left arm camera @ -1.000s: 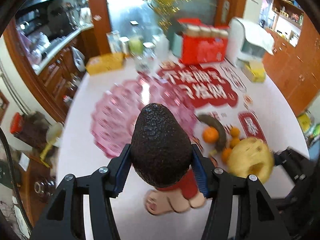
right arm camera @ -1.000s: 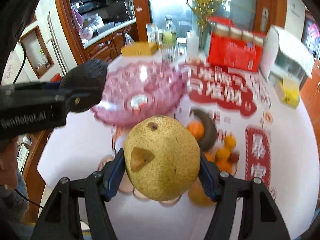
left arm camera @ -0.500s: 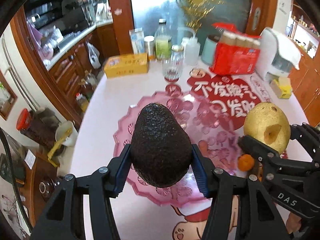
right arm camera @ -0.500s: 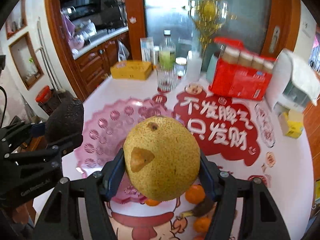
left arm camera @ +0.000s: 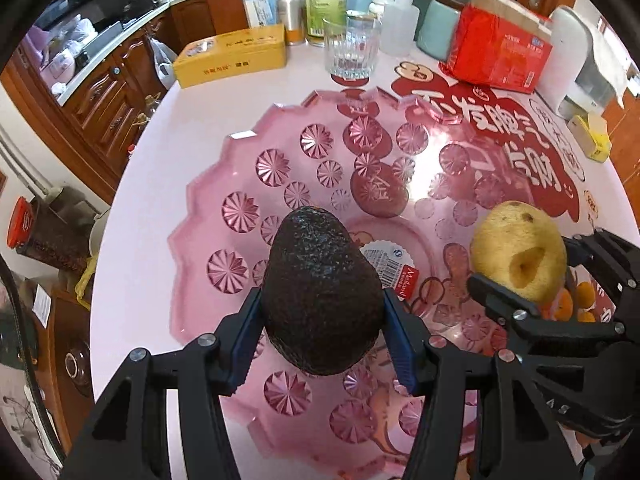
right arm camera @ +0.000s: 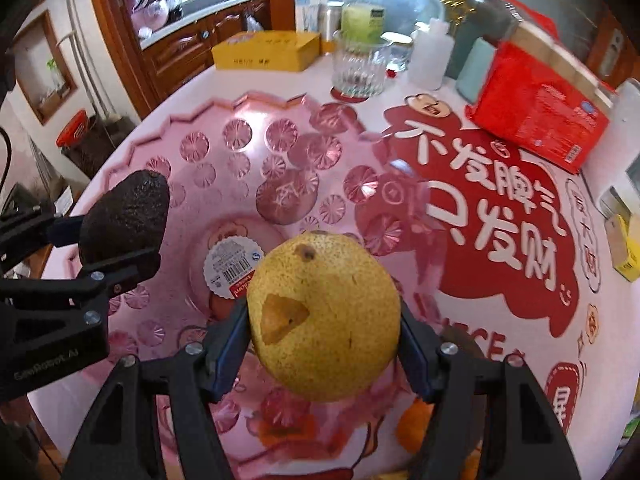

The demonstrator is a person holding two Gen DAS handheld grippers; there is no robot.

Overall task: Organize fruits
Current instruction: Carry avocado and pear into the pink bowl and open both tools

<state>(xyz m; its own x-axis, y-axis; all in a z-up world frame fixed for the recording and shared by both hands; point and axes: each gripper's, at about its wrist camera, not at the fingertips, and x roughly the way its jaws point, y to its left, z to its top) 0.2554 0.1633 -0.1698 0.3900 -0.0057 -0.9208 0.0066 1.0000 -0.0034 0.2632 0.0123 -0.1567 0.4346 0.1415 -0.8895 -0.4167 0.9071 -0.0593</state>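
Observation:
My left gripper (left arm camera: 322, 340) is shut on a dark avocado (left arm camera: 320, 292) and holds it above the pink glass fruit bowl (left arm camera: 240, 208). My right gripper (right arm camera: 322, 344) is shut on a yellow pear (right arm camera: 324, 316) over the bowl's near right side (right arm camera: 224, 152). The pear also shows in the left wrist view (left arm camera: 520, 252), and the avocado in the right wrist view (right arm camera: 128, 216). The bowl holds no fruit; a barcode sticker (right arm camera: 232, 264) lies at its centre. Small oranges (left arm camera: 576, 300) lie on the table beyond the bowl's right rim.
A drinking glass (left arm camera: 352, 52), yellow tin box (left arm camera: 232, 56), bottles, and a red carton (left arm camera: 500, 52) stand at the table's back. A red printed mat (right arm camera: 500, 208) lies right of the bowl. The table edge drops off at the left.
Both grippers have moved forward and down over the pink bowl, each still holding its fruit. The bowl now fills both views.

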